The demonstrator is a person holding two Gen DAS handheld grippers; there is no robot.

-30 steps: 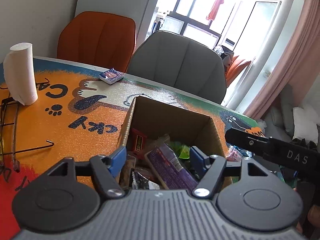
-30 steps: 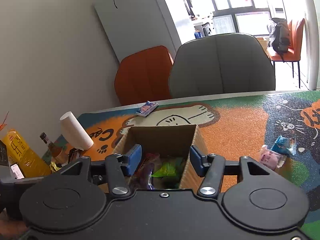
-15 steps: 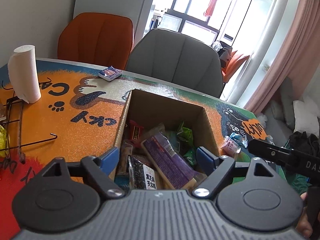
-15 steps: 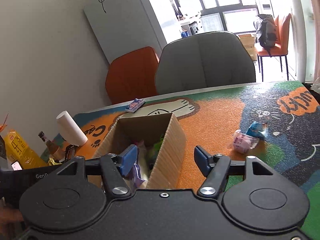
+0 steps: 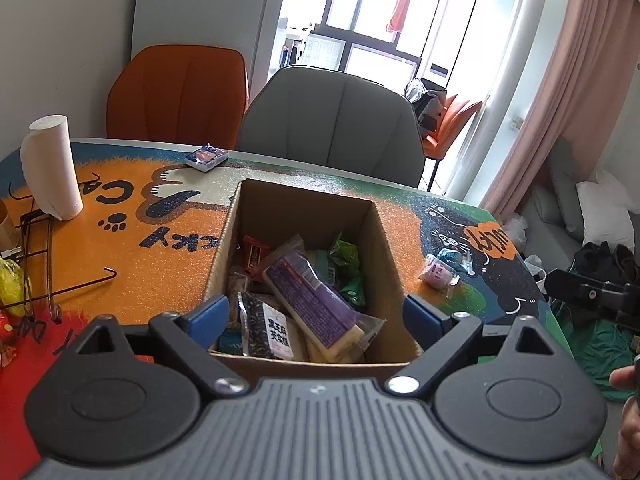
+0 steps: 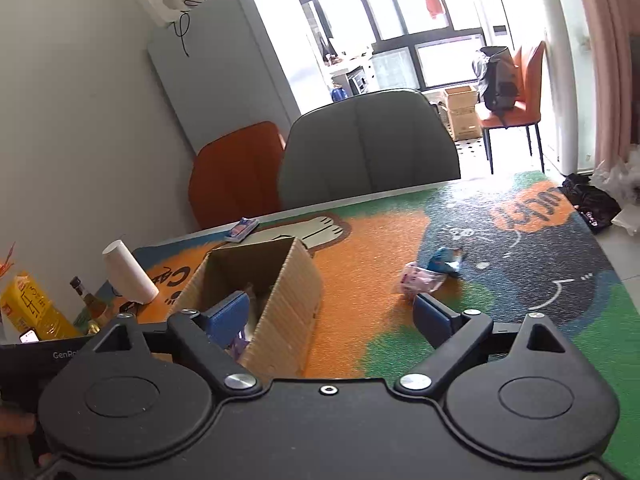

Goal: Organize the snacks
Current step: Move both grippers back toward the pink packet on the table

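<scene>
A cardboard box (image 5: 256, 200) (image 6: 292, 280) stands on the printed mat, holding several snack packets, a purple one (image 5: 316, 296) on top. My left gripper (image 5: 316, 314) hangs over the box's near edge, jaws opening wide with nothing gripped. My right gripper (image 6: 330, 314) is beside the box's right wall, jaws opening, holding nothing; its left finger is over the box. A pink packet (image 5: 438, 276) (image 6: 418, 282) and a blue packet (image 5: 454, 258) (image 6: 442, 260) lie on the mat right of the box. Another small blue packet (image 5: 206, 157) (image 6: 241, 229) lies near the far edge.
A paper roll (image 5: 50, 168) (image 6: 128, 272), wire hangers (image 5: 44, 256), a yellow carton (image 6: 34, 308) and a bottle (image 6: 86, 300) crowd the table's left side. An orange chair (image 5: 180, 92) and a grey chair (image 5: 332, 120) stand behind the table. A hand (image 5: 628, 420) shows at right.
Both grippers have opened wider and drawn back from the box. The right gripper has swung to the right, from over the box to beside its right wall, bringing the pink and blue packets nearer.
</scene>
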